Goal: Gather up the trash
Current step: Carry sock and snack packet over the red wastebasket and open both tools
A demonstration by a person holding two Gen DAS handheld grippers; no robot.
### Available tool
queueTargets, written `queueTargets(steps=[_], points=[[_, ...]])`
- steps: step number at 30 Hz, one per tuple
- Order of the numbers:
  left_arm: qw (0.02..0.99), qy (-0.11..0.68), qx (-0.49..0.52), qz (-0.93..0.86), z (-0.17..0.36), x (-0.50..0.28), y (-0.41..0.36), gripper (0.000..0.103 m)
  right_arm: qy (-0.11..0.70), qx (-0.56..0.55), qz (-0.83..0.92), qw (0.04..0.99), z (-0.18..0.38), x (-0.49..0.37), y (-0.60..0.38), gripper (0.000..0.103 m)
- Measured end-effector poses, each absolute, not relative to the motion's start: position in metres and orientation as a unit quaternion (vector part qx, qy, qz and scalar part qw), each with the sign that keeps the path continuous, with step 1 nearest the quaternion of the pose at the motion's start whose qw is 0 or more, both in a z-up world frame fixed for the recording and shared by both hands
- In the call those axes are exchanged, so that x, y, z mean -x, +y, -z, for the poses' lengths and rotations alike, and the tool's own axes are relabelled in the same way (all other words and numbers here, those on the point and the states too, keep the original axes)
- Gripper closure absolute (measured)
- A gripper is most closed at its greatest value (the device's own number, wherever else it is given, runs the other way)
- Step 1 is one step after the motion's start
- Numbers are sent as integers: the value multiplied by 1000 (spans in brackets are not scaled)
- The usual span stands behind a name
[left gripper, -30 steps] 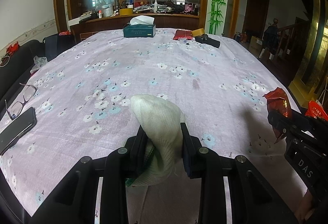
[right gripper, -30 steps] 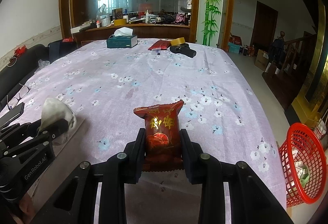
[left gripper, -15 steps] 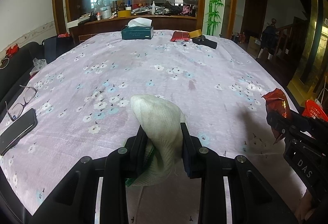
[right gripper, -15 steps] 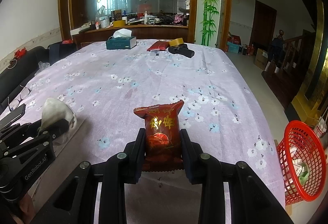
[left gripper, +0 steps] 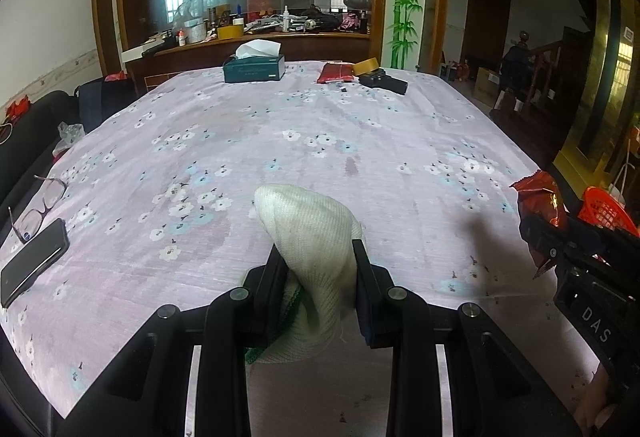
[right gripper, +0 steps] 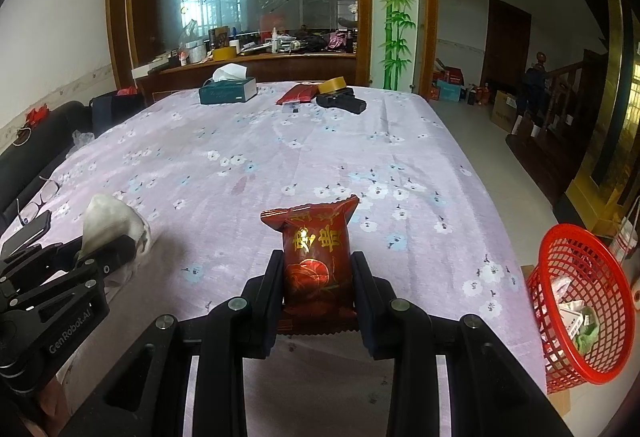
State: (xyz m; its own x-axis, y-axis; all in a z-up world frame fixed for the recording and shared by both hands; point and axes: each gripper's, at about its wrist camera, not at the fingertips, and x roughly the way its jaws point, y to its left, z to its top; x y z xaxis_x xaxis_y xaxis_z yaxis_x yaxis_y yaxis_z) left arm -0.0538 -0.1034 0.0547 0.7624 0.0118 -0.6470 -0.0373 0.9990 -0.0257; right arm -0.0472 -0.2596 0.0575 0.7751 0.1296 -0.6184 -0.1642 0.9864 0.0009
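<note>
While both grippers hang above the near end of a table (left gripper: 360, 125) draped in a lilac flowered cloth, each has its jaws clamped on a piece of trash. The left gripper (left gripper: 316, 269) pinches a crumpled white knitted cloth (left gripper: 308, 229), whose bulge rises above the fingertips. The right gripper (right gripper: 316, 277) squeezes a red snack packet (right gripper: 316, 257) with gold characters, held upright. At four o'clock in the right wrist view, off the table's right edge, sits a red mesh basket (right gripper: 580, 301), tilted, with scraps inside. At eleven o'clock lies a tissue box (right gripper: 228, 90); near twelve, a tape roll (right gripper: 331, 85). At nine o'clock in the left wrist view lie glasses (left gripper: 40, 203) and a phone (left gripper: 32, 261), just beside each other.
</note>
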Motion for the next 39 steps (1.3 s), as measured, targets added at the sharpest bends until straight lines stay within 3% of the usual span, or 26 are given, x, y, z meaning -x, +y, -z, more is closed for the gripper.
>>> queueTargets(steps=[12,22,31,33,35,36,37,39], points=[[919,368,17,140,-88,34,-177,74,323,-70,-32,943,-71,57,-353,68],[879,377,-20,290,-112,23,-317,74,288,-165,73,940,-88,95,-501,68],[850,393,-51,348,-99,14,-417,74,308,-223,78,922,-74,98,-572,68],[849,394,-59,348,-93,8,-426,70,309,-228,79,920,-71,95,-580,66],[850,397,-64,341,-88,4,-432,54,314,-230,84,917,-66,94,-588,66],[851,398,-59,338,-87,2,-431,43,317,-231,86,916,-65,93,-591,60],[853,396,-51,337,-86,0,-428,43,316,-234,84,916,-65,92,-594,53],[854,394,-52,336,-87,-1,-429,43,308,-236,88,917,-67,96,-597,51]])
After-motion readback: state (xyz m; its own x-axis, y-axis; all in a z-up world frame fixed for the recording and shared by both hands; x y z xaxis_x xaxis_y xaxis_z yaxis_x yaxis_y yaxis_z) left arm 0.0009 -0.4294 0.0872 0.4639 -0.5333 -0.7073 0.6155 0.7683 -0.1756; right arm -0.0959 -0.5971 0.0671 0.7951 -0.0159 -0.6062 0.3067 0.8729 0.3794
